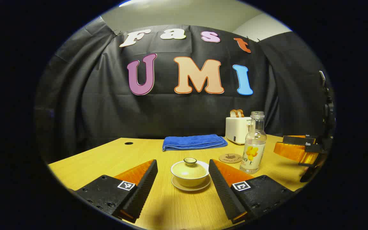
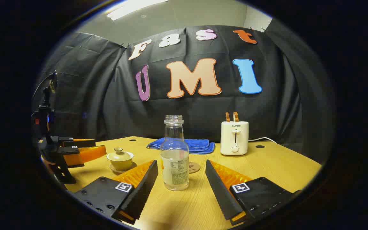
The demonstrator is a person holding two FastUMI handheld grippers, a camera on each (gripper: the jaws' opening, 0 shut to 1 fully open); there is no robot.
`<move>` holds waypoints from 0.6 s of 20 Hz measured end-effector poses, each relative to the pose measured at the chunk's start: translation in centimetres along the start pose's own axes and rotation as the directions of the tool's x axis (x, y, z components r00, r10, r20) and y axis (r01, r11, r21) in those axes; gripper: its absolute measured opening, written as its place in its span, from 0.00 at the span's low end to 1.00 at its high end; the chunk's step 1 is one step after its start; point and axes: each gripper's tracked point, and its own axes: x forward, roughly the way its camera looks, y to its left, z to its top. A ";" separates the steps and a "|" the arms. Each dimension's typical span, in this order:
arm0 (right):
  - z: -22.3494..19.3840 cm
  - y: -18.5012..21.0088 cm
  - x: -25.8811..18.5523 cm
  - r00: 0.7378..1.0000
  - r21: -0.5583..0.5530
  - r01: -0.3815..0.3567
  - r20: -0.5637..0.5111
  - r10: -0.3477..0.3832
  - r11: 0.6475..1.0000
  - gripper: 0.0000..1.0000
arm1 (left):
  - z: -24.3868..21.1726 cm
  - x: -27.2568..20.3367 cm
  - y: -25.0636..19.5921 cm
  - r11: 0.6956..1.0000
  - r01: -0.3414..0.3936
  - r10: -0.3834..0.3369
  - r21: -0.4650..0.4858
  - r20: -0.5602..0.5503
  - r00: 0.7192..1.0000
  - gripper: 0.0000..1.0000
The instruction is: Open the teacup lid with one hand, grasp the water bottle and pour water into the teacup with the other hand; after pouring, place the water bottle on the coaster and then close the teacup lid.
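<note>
Wooden counter (image 1: 107,159): lidded teacup (image 1: 190,174) sits w/ left gripper (image 1: 183,182) jaws apart either side, not touching. Water bottle (image 2: 174,153) upright between right gripper (image 2: 181,188) jaws, also apart. Coaster (image 1: 230,157) beside bottle.

A cream lidded teacup (image 1: 190,172) is sitting on its saucer (image 1: 191,187). Right of it, an uncapped clear water bottle (image 1: 253,143) is standing upright. A round coaster (image 1: 230,157) is lying flat just behind the bottle.

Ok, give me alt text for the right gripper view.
An open tool faces an uncapped water bottle on a wooden table. A lidded teacup stands left, with a coaster, blue towel and toaster behind.
</note>
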 end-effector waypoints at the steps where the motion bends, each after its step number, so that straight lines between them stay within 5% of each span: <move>1: 0.0 -0.1 0.0 1.000 -0.001 0.005 0.000 -0.005 1.000 0.96 | 0.0 -0.1 0.3 1.000 -0.014 0.014 0.000 -0.005 1.000 0.94; 12: 0.0 -0.3 0.1 1.000 0.000 0.014 -0.001 -0.014 1.000 0.96 | 0.2 0.0 -0.2 1.000 0.028 -0.028 -0.007 0.007 1.000 0.95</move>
